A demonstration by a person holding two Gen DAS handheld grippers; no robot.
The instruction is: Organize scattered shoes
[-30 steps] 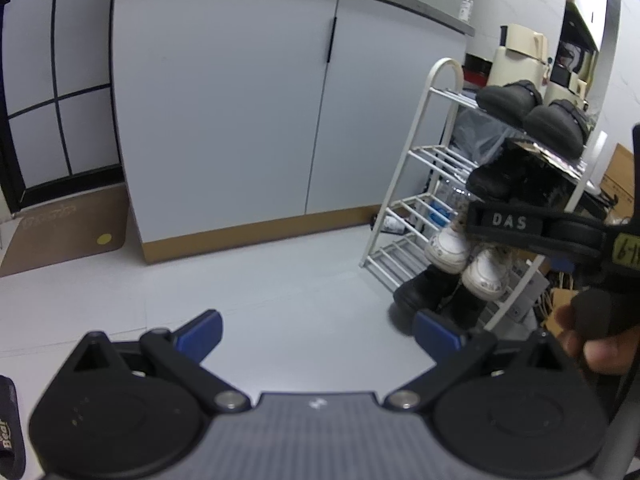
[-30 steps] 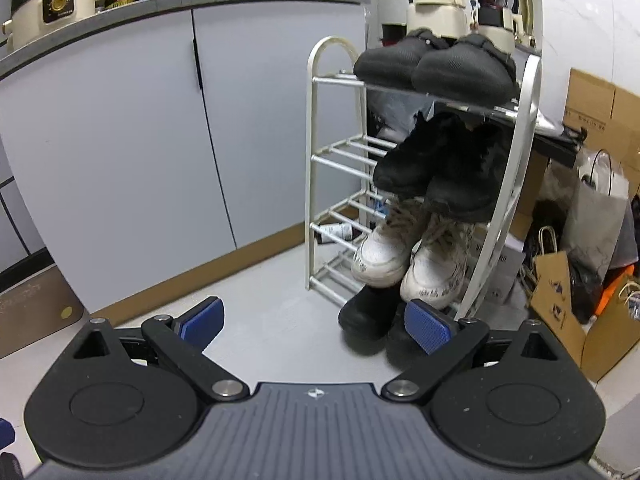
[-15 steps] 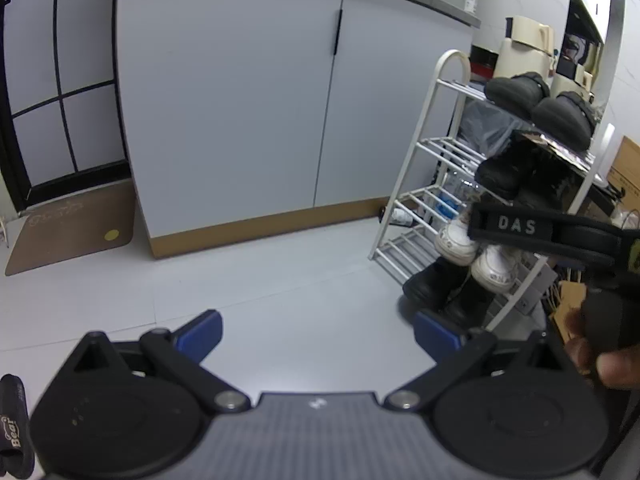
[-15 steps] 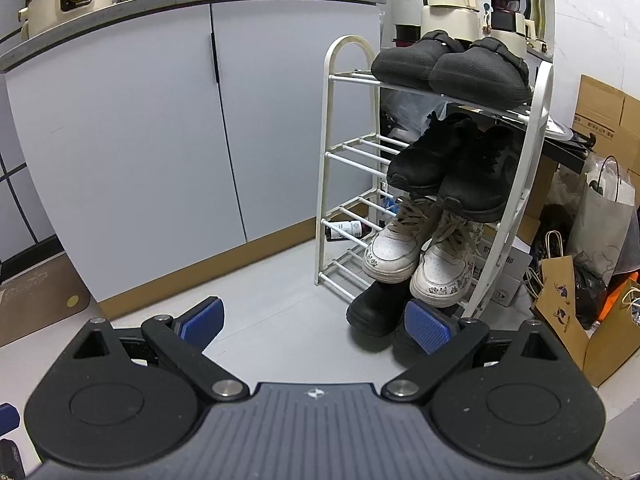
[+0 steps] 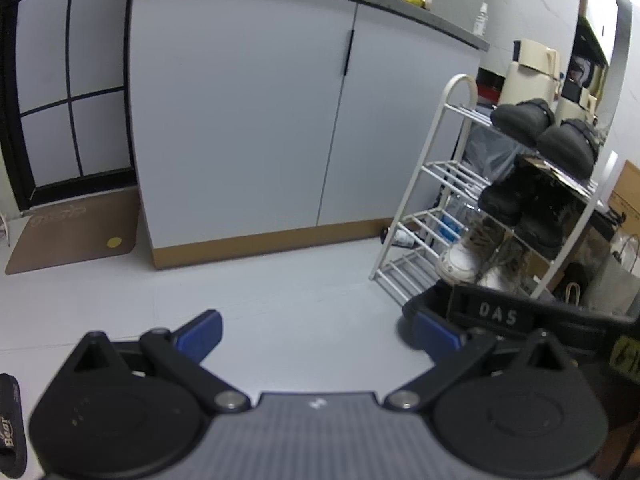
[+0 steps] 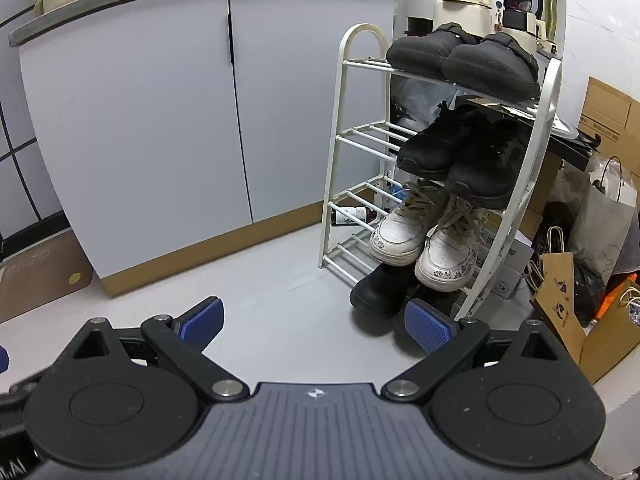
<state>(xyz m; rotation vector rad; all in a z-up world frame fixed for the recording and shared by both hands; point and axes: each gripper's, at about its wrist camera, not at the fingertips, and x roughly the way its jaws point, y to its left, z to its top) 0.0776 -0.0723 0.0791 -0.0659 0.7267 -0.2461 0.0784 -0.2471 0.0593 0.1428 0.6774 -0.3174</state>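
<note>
Nearest in each view, a claw is held with its blue pads wide apart and nothing between them: the left gripper [image 5: 316, 330] over bare floor [image 5: 280, 280], the right gripper [image 6: 314, 322] likewise. No loose shoe is seen on the open floor in either view.

Just beyond the right gripper's right pad, a black pair [image 6: 380, 288] is seen at the foot of the rack [image 6: 516, 192], seemingly on the floor under the lowest rung. Above it, white sneakers [image 6: 424, 240] are set on a lower tier, black sneakers [image 6: 460, 156] on the next, and dark clogs [image 6: 460, 54] on top.

The task is judged nearly or wholly done: four pairs are stowed, right of centre and ahead of both claws, none touched. Behind stands a grey cabinet [image 5: 248, 120].
</note>
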